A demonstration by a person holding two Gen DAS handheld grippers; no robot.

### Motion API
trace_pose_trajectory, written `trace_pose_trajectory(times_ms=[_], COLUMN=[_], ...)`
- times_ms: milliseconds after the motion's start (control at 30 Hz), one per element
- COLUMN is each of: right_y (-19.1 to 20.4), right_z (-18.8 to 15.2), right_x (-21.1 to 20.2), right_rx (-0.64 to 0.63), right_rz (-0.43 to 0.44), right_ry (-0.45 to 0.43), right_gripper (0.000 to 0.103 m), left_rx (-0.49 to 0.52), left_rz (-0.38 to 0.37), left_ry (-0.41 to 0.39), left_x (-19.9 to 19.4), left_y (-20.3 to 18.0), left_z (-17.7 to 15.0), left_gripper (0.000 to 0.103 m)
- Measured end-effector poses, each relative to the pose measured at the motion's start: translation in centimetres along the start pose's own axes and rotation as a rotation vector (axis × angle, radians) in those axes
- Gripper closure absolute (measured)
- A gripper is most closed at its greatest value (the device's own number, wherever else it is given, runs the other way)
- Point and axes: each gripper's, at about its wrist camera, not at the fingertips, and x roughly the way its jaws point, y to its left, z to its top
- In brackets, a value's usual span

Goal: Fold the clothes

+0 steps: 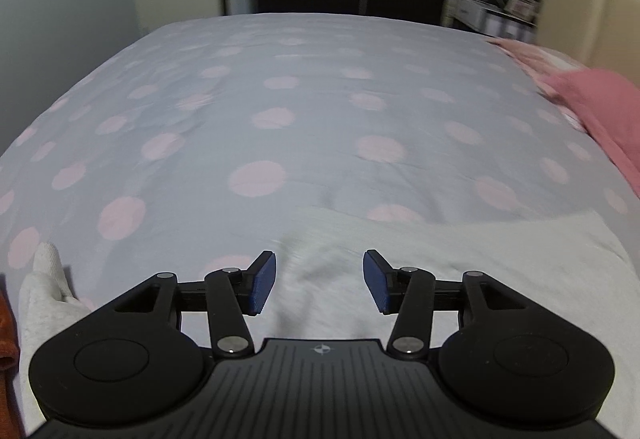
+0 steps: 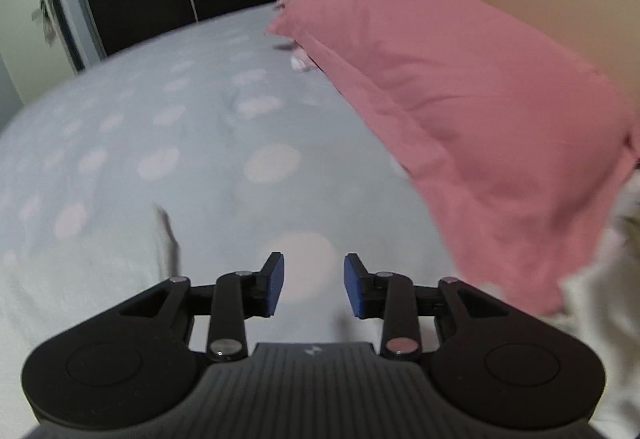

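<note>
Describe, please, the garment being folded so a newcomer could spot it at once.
Start at the bed with the grey, pink-dotted cover. The white garment lies at its near edge, under the left gripper. It is plain and pale, unlike the pink pillow to the right.

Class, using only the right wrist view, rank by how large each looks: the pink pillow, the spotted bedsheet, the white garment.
1. Spotted bedsheet
2. Pink pillow
3. White garment, though it is partly cut off and nearest the camera, so its rank is uncertain.
</note>
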Motion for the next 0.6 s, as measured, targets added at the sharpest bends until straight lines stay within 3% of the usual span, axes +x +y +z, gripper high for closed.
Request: trace_pose_trajectory(times_ms=[100, 300, 433, 467, 500, 567, 600], right_y=[-1.2, -3.8, -4.5, -4.6, -4.6, -4.5, -4.4], right_z=[-1.5, -5.6, -7.7, -8.0, -8.2, -8.4, -8.3], right_x=[-2.4, -4.3, -3.2, -2.9, -2.5, -2.3, -2.3], right_rx=[-0.042, -0.062, -0.07, -0.075, -0.078, -0.083, -0.09], right_rz=[-0.031, -0.081, -0.075, -0.074, -0.07, -0.06, -0.057], right_ry=[0.015, 0.082, 0.126, 0.132, 0.141, 0.159, 0.159], right_gripper=[0.044, 0.044, 0.046, 0.052, 0.071, 0.091, 0.092], left_rx=[0.067, 0.199, 0.222, 0.223, 0.222, 0.222, 0.22], left_rz=[-0.055, -0.112, -0.131, -0.13, -0.126, -0.115, -0.11], left_ry=[0.008, -0.003, 0.063, 0.078, 0.087, 0.092, 0.094], left_x=[-1.8, -5.6, -7.0, -7.4, -7.7, -8.3, -8.6], left_y=[-2.1, -6.3, -8.2, -8.5, -8.8, -9.1, -9.2], left_z=[-0.9, -3.8, -5.7, -6.1, -6.5, -7.1, -7.3], left_gripper=[0.056, 0.056, 0.057, 0.057, 0.057, 0.057, 0.057])
